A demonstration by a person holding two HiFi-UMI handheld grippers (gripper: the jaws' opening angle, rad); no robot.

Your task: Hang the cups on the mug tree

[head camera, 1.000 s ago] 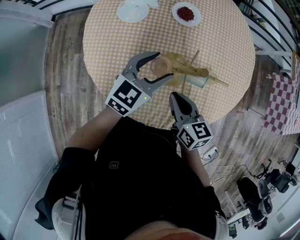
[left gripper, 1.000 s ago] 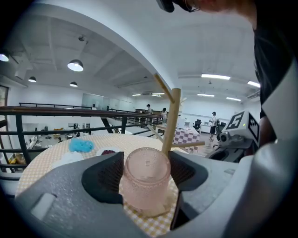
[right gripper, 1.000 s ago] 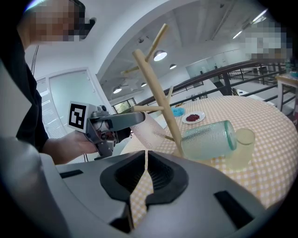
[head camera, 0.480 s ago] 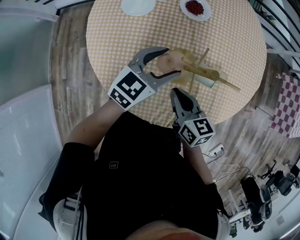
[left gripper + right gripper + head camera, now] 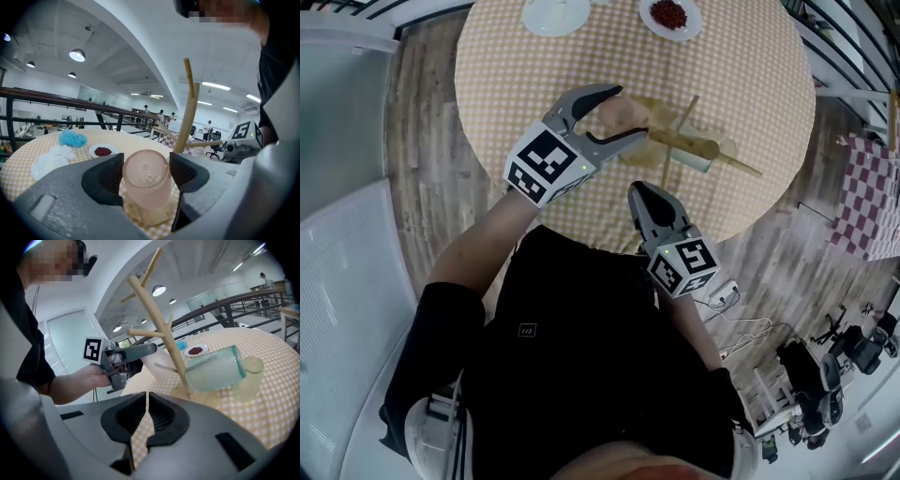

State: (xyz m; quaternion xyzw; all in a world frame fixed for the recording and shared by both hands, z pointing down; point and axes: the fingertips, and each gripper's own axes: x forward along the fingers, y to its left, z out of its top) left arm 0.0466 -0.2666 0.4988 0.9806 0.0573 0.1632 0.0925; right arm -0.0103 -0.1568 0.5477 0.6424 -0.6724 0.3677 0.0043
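Note:
My left gripper (image 5: 628, 114) is shut on a pale pink cup (image 5: 617, 112), held off the table with its bottom toward the camera between the pads (image 5: 146, 171). It hangs just left of the wooden mug tree (image 5: 686, 141). In the right gripper view the pink cup (image 5: 157, 363) is close against the tree's trunk (image 5: 161, 329). A ribbed teal cup (image 5: 215, 367) hangs on its side from a low branch. A yellow cup (image 5: 249, 377) stands on the table beside it. My right gripper (image 5: 637, 192) is shut and empty near the table's near edge (image 5: 146, 401).
The round table (image 5: 525, 75) has a checked cloth. At its far side are a small plate of red bits (image 5: 668, 16), a white plate (image 5: 555, 13) and a blue fluffy thing (image 5: 72, 138). Wooden floor and railings surround the table.
The left gripper with the pink cup has stayed by the tree, shifting only slightly. The right gripper has stayed shut in place. The head view has shifted a little.

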